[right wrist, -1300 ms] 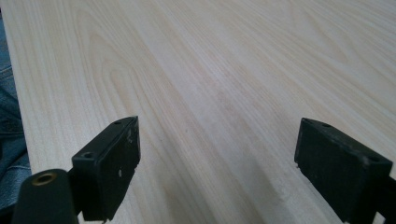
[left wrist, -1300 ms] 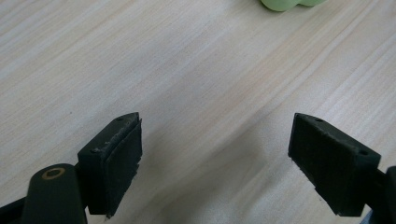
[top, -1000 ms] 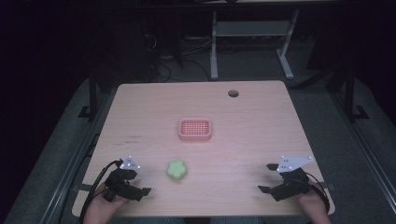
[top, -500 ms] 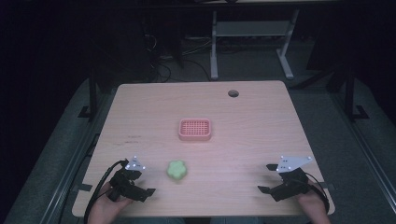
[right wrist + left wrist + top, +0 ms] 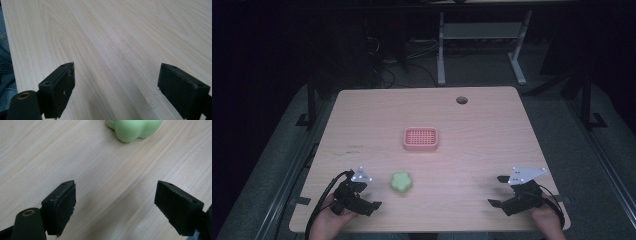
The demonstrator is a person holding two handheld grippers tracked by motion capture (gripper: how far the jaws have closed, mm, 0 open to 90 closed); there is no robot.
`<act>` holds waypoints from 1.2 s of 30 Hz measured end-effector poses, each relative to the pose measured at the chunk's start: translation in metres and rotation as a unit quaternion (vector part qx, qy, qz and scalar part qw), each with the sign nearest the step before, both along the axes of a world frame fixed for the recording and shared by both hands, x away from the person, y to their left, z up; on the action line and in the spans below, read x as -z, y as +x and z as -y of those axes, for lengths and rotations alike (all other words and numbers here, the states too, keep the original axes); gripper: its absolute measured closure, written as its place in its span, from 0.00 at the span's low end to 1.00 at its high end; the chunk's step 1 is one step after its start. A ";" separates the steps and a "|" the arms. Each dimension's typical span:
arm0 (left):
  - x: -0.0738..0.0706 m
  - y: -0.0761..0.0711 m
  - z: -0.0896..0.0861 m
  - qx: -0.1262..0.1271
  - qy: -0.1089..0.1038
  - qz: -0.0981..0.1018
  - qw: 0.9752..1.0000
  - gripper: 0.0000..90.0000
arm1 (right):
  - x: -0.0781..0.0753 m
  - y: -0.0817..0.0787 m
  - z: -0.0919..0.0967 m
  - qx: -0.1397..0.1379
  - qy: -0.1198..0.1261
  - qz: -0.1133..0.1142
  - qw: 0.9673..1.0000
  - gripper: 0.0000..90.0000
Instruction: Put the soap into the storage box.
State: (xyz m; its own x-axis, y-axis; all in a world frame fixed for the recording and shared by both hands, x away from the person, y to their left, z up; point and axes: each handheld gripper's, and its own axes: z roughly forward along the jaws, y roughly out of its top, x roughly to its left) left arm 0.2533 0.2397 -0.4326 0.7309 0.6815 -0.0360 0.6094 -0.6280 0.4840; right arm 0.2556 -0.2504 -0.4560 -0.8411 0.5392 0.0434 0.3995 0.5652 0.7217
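A lime-green, lobed soft lump (image 5: 401,182) lies on the wooden table (image 5: 482,145) near its front left. My left gripper (image 5: 370,195) sits just left of it, open and holding nothing, jaws pointing toward it. The same green lump (image 5: 132,128) appears at the top of the left gripper view, ahead of my open left gripper (image 5: 116,202), with bare wood between the jaws. At the front right, my right gripper (image 5: 496,191) rests open and faces left. In the right gripper view, my right gripper (image 5: 116,85) has only bare table between its jaws.
A pink perforated tray (image 5: 421,138) sits at the table's middle, beyond the green lump. A round cable hole (image 5: 461,100) lies near the far edge. The table's front edge runs just behind both hands. A desk frame (image 5: 482,45) stands on the dark floor behind.
My left gripper has shifted slightly right, closer to the green lump, and stays open. The right gripper has not moved.
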 end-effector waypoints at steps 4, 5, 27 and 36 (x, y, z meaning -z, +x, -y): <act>-0.003 0.001 0.002 -0.001 -0.001 0.003 1.000 0.19 | 0.000 0.000 0.000 -0.001 0.000 0.000 1.000 0.15; -0.004 0.001 0.003 -0.004 -0.004 0.003 1.000 0.19 | 0.000 0.000 0.000 -0.001 0.000 0.000 1.000 0.15; -0.021 0.017 0.033 0.022 0.018 -0.008 1.000 0.19 | 0.000 0.000 0.001 0.001 0.005 -0.002 1.000 0.15; -0.025 0.024 0.044 0.019 0.025 -0.010 0.999 0.19 | 0.000 -0.001 0.000 0.002 0.006 -0.001 1.000 0.15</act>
